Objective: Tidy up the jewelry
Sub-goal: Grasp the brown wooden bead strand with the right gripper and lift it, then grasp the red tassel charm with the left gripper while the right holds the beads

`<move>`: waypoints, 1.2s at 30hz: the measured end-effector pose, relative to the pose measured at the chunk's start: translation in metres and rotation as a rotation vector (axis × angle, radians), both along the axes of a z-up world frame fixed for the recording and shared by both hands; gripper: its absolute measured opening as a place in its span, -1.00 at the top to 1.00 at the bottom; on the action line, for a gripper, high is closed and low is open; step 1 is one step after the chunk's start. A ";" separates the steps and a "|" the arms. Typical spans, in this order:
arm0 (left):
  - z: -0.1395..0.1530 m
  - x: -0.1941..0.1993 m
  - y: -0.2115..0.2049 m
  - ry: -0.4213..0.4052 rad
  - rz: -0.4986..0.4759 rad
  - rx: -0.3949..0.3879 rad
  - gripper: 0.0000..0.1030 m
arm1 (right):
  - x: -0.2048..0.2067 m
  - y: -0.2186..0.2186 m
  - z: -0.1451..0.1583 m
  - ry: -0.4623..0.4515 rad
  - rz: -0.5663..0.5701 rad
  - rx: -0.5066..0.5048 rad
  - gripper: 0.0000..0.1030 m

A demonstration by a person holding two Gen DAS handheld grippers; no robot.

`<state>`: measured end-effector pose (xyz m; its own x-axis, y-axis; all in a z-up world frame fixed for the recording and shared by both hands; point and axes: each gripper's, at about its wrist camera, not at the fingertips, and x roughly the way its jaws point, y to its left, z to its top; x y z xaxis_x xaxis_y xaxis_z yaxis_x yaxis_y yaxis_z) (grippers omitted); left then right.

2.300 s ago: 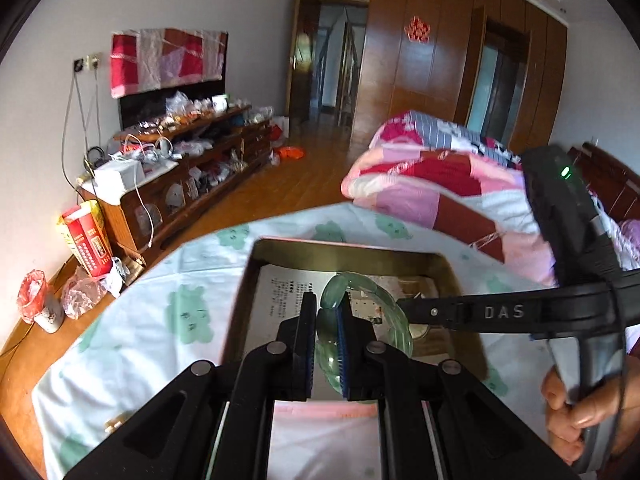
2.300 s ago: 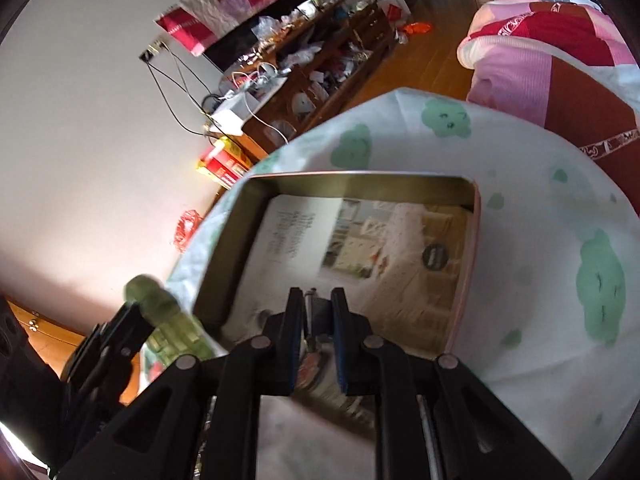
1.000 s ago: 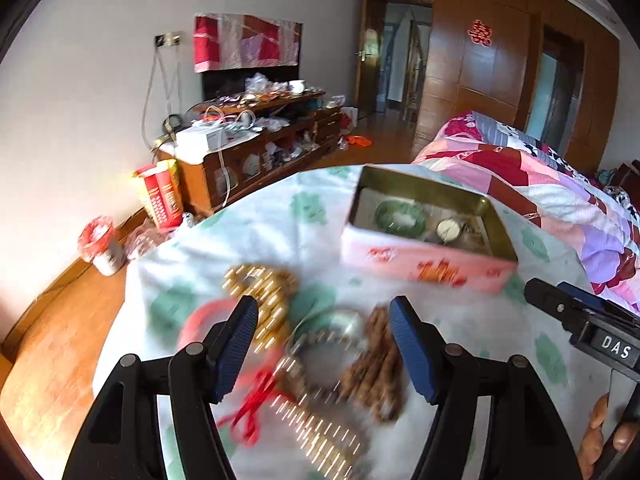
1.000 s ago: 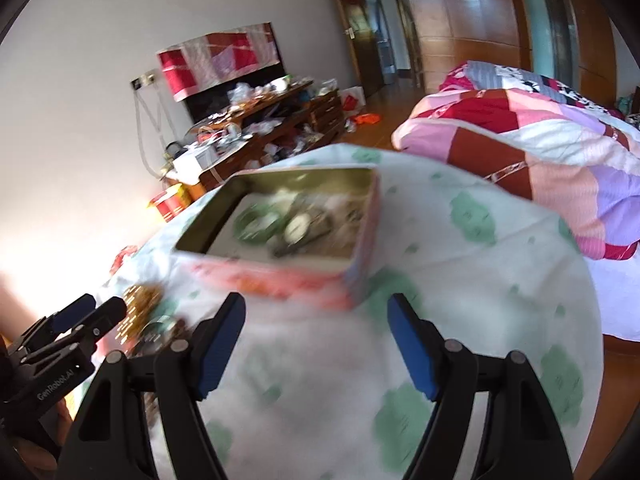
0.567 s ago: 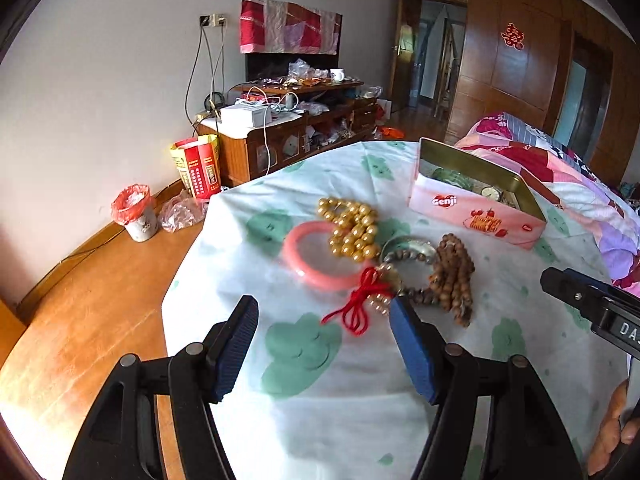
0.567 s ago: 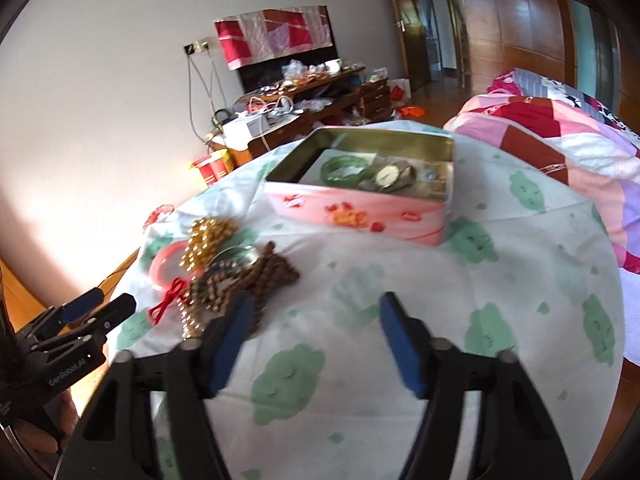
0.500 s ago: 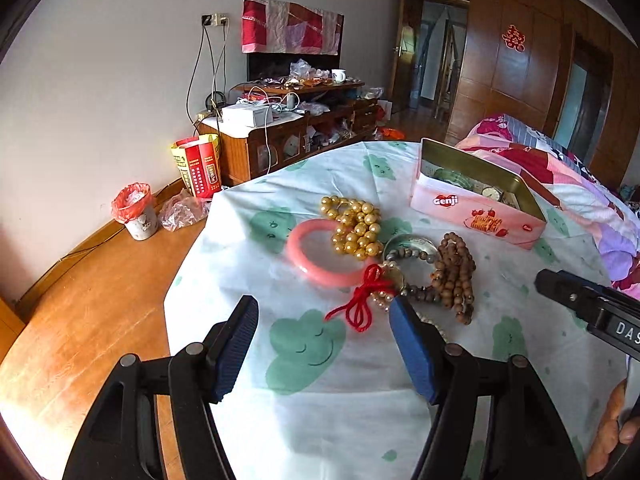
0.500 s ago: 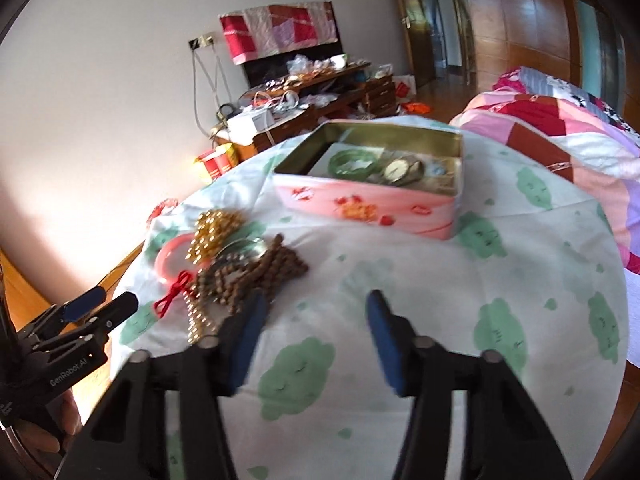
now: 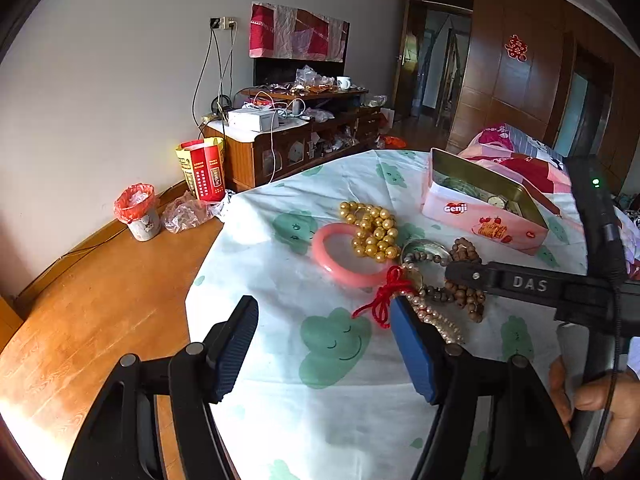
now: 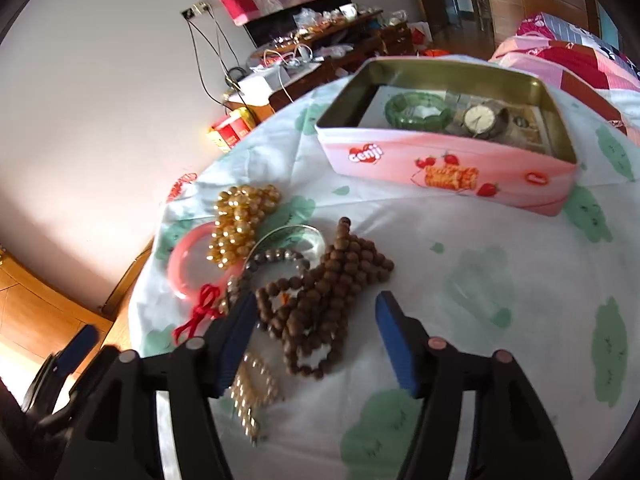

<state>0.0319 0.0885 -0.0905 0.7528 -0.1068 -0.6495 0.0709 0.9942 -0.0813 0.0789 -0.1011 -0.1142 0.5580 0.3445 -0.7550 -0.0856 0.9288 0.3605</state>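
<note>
1. Both hand-held grippers, left point(image 9: 322, 344) and right point(image 10: 316, 336), have jaws apart and hold nothing.
2. Brown beads point(image 10: 320, 292), gold beads point(image 10: 240, 220) and the pink bangle point(image 9: 344, 252) wait on the bench point(image 10: 500, 280).
3. Farther, the tin point(image 10: 440, 164) already holds a green bracelet point(image 10: 416, 110) and a watch point(image 10: 480, 118).

One tin point(image 10: 448, 168), two bangles point(image 10: 416, 114), one watch point(image 10: 480, 119)

Both views are brightly daylit. Strong glare is seen on the wooden floor point(image 9: 60, 360) at lower left. Straight lines are bent by fisheye distortion, and the corners are vignetted black. Slight blur is noticed in the right wrist view.
</note>
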 end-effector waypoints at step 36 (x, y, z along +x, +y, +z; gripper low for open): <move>-0.031 0.051 -0.040 0.165 -0.128 0.023 0.71 | -0.048 -0.047 0.029 -0.116 0.032 0.040 0.37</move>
<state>0.0828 0.0486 -0.1220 0.6176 -0.1782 -0.7661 0.1845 0.9796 -0.0792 0.0307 -0.1476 -0.0848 0.6289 0.3919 -0.6714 -0.1579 0.9100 0.3833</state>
